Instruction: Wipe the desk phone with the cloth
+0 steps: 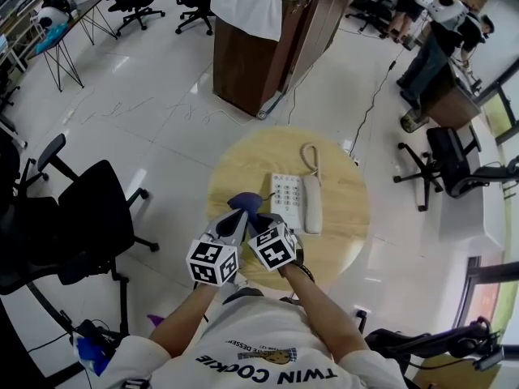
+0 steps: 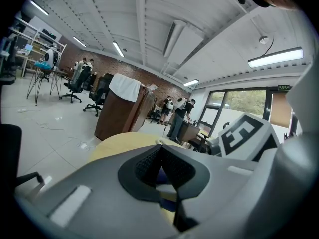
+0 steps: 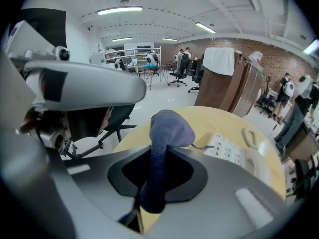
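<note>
worktop: round and pale yellow [image 1: 345,186], on a glossy white floor [image 1: 138,112]
phone: white [image 1: 285,198], lying near the middle of the worktop with its keypad facing up
handset: resting in its cradle [image 1: 312,205] on the phone's right side in the head view
cord: coiled [image 1: 310,156], curling on the worktop just beyond the phone
cloth: blue [image 3: 170,128], held up off the worktop just left of the phone's near corner; its bunched top stands above the jaws and its tail hangs down through them
right hand-held gripper: jaws [image 3: 155,179] clamped on the cloth; the phone lies just ahead and to the right in its own view
left hand-held gripper: jaws [image 2: 160,152] brought together at the tips; a sliver of blue shows in the slit between the pads, but i cannot tell whether it is nipped or only behind them
grippers together: side by side over the near edge of the worktop, marker cubes almost touching, both pointing toward the phone
cloth and phone: near each other; no view shows contact between them
chair: black [image 1: 85,217], left of the worktop and well apart from it
cabinet: brown [image 1: 247,63], beyond the worktop, with a white towel [image 1: 246,6] draped over its top edge
background: more chairs and desks, and people standing at the far right
</note>
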Motion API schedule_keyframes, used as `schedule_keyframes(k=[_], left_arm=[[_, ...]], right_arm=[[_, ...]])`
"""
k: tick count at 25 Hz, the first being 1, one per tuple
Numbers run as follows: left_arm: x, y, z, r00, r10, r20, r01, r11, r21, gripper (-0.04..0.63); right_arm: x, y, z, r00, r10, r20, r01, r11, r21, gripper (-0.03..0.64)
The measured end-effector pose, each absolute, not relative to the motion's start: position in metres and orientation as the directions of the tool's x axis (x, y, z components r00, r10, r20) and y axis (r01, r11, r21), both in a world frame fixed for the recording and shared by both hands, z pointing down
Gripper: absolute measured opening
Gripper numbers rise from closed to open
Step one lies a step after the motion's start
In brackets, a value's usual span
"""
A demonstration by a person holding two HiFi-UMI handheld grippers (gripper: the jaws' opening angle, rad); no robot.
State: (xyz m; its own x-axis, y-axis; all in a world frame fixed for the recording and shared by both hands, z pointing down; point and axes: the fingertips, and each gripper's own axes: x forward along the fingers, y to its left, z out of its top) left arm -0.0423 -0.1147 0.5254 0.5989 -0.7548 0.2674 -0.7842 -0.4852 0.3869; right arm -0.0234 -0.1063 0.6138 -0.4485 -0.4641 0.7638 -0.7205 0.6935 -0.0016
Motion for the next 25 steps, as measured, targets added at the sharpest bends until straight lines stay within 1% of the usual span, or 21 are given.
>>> schedule_keyframes(k=[6, 9, 13, 17, 25], left_arm=[[-0.033, -0.120, 0.527, 0.609, -0.748, 0.265, -0.777, -0.494, 0.391, -0.009], [-0.027, -0.121, 0.528, 0.620, -0.739, 0.264, -0.769, -0.505, 0.392, -0.009], [-0.016, -0.121, 0.531, 0.642, -0.717, 0.273, -0.754, -0.523, 0.398, -0.009], [0.001, -0.122, 0.532, 0.670, -0.691, 0.273, -0.732, -0.552, 0.398, -0.009], [0.026, -0.122, 0.533, 0.716, -0.642, 0.274, -0.691, -0.597, 0.406, -0.009]], right_arm=[[-0.017, -0.068, 0.613, -0.514, -0.461, 0.723, -0.667, 0.745, 0.001, 0.067], [0.000, -0.050, 0.621, -0.519, -0.452, 0.726, -0.649, 0.761, 0.010, 0.067], [0.031, -0.032, 0.632, -0.476, -0.458, 0.751, -0.646, 0.762, 0.056, 0.067], [0.058, -0.018, 0.639, -0.454, -0.466, 0.759, -0.665, 0.745, 0.059, 0.067], [0.122, -0.011, 0.648, -0.338, -0.512, 0.790, -0.772, 0.631, 0.079, 0.067]])
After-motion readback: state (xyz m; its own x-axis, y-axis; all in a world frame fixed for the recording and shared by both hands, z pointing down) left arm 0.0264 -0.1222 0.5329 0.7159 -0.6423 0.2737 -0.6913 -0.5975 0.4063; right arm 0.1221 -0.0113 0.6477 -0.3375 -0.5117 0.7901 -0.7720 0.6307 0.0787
